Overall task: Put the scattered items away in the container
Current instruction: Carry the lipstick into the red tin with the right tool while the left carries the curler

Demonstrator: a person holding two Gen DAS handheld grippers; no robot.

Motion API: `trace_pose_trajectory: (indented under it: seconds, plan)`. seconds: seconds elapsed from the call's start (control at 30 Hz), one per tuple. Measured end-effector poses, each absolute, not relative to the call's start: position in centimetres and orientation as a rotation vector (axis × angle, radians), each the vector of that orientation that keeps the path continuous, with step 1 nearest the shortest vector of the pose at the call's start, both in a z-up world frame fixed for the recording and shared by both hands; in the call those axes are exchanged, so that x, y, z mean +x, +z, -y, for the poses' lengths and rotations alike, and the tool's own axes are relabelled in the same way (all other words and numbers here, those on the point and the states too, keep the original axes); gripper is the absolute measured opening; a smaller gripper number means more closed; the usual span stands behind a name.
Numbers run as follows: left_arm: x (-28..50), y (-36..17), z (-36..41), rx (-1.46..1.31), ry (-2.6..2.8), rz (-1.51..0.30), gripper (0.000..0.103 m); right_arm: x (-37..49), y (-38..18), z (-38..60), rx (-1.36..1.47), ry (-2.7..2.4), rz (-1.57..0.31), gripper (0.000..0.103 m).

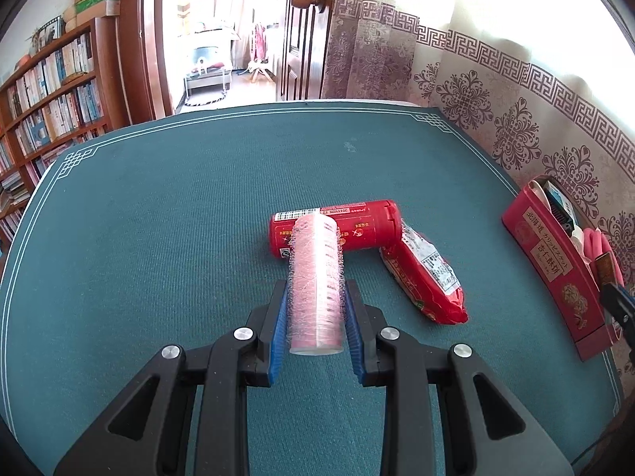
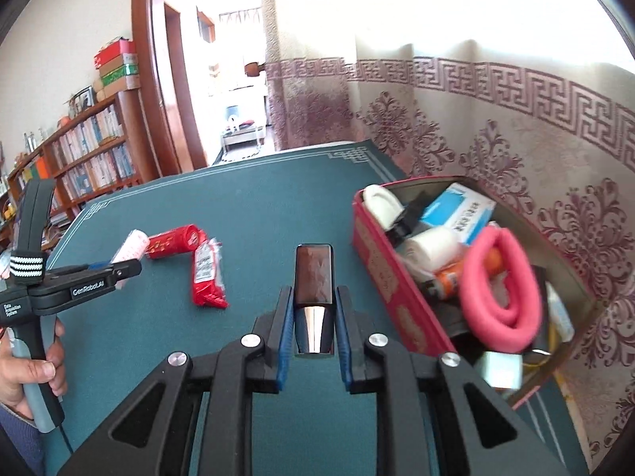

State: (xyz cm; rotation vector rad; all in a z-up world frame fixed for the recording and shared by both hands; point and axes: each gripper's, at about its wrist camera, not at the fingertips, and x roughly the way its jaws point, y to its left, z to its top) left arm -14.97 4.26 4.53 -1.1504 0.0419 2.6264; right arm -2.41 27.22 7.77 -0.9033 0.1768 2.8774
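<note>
My left gripper [image 1: 316,293] is shut on a pink hair roller [image 1: 316,277] and holds it over the green mat, just in front of a red tube [image 1: 357,227] and a red snack packet [image 1: 426,277]. In the right wrist view the left gripper [image 2: 123,271] holds the roller [image 2: 129,248] at far left, beside the tube [image 2: 176,241] and packet [image 2: 206,277]. My right gripper [image 2: 313,301] is shut on a brown and silver lighter-like case [image 2: 313,277], left of the red tin container [image 2: 381,269], which holds several items.
The red tin [image 1: 555,273] stands at the mat's right edge against a patterned curtain [image 1: 516,119]. A pink foam ring [image 2: 500,285], white rolls and a blue box [image 2: 460,210] fill it. A bookshelf [image 1: 47,91] and an open doorway lie beyond the table.
</note>
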Motion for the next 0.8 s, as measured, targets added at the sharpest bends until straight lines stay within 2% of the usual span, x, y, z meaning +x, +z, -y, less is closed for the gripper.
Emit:
trace_pose_trajectory:
  seconds: [0.3,0.8]
  plan:
    - [-13.7,5.4,-6.1,-1.112,2.589,-0.082,0.029,1.6,9.8,-33.8,-0.653,2.632,-0.108,0.022]
    - [-11.1,7.5,-11.7,-1.067,2.464,-0.129,0.029,-1.5,7.9,-38.6,-0.693,2.523,-0.144,0.022]
